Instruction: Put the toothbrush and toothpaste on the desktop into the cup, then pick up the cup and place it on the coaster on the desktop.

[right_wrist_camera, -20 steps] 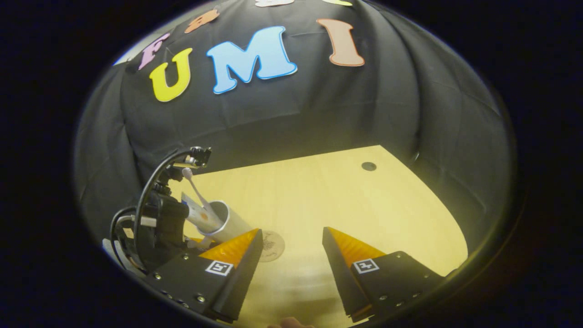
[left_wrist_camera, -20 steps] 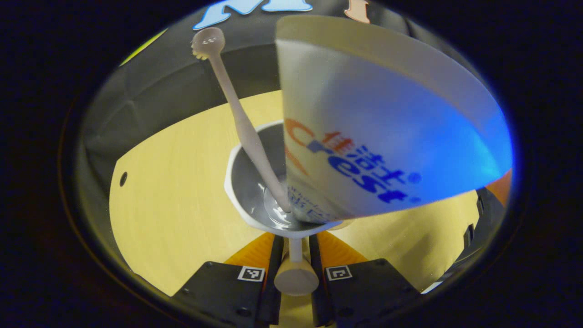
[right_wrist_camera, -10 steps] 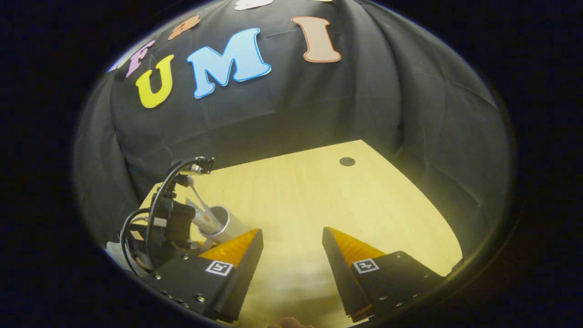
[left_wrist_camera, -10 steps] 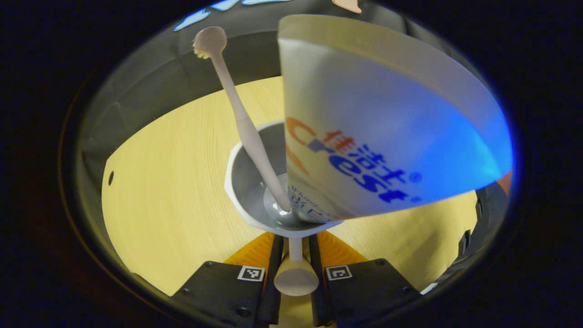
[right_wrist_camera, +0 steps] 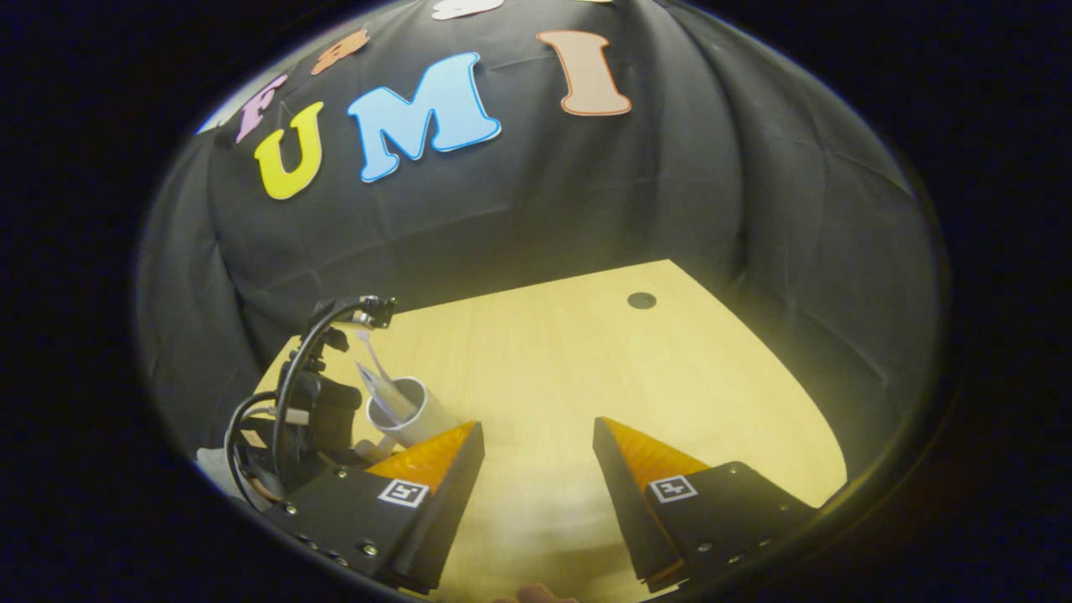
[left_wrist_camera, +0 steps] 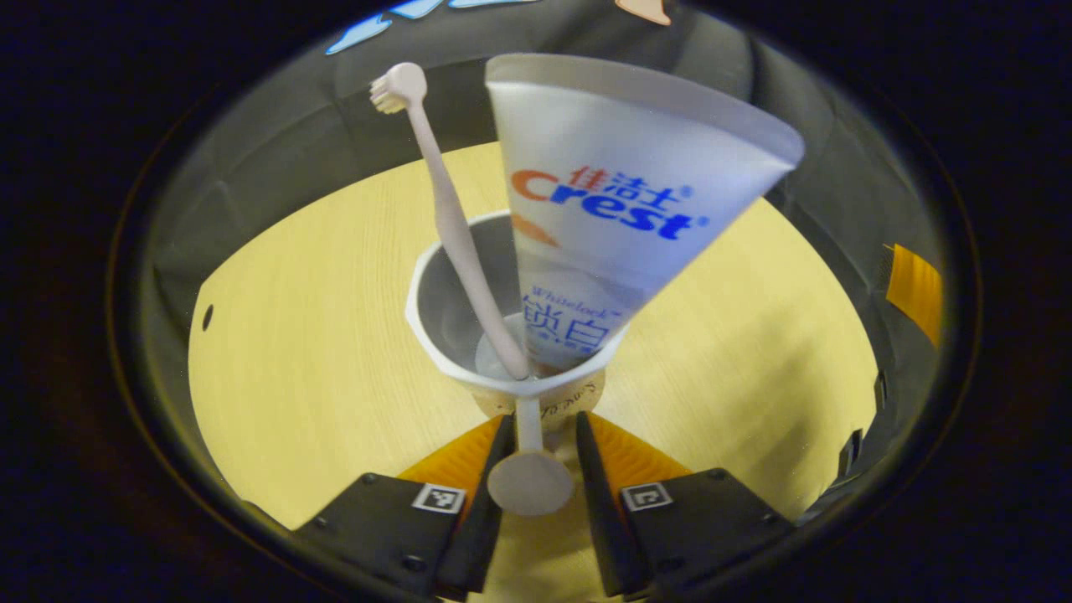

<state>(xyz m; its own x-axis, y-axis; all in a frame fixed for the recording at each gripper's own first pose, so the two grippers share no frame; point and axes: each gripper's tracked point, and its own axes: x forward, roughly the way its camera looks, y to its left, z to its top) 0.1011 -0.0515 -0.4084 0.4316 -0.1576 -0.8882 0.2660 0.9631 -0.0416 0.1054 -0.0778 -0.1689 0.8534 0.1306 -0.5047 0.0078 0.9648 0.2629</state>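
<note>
Since the earlier frame the left tool [left_wrist_camera: 536,435] has spread, freeing the cup's handle [left_wrist_camera: 529,477]. Toothbrush [left_wrist_camera: 444,201] and toothpaste [left_wrist_camera: 603,218] stand in the cup [left_wrist_camera: 435,335], apparently on the coaster [left_wrist_camera: 578,400]; right tool [right_wrist_camera: 536,456] hangs spread over the counter [right_wrist_camera: 586,360].

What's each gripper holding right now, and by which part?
Nothing: the left gripper straddles the cup handle with jaws apart, and the right gripper is open, empty.

Left gripper view: close above cup [left_wrist_camera: 502,368]; right gripper view: farther, facing wall; both share desktop [right_wrist_camera: 569,368].
</note>
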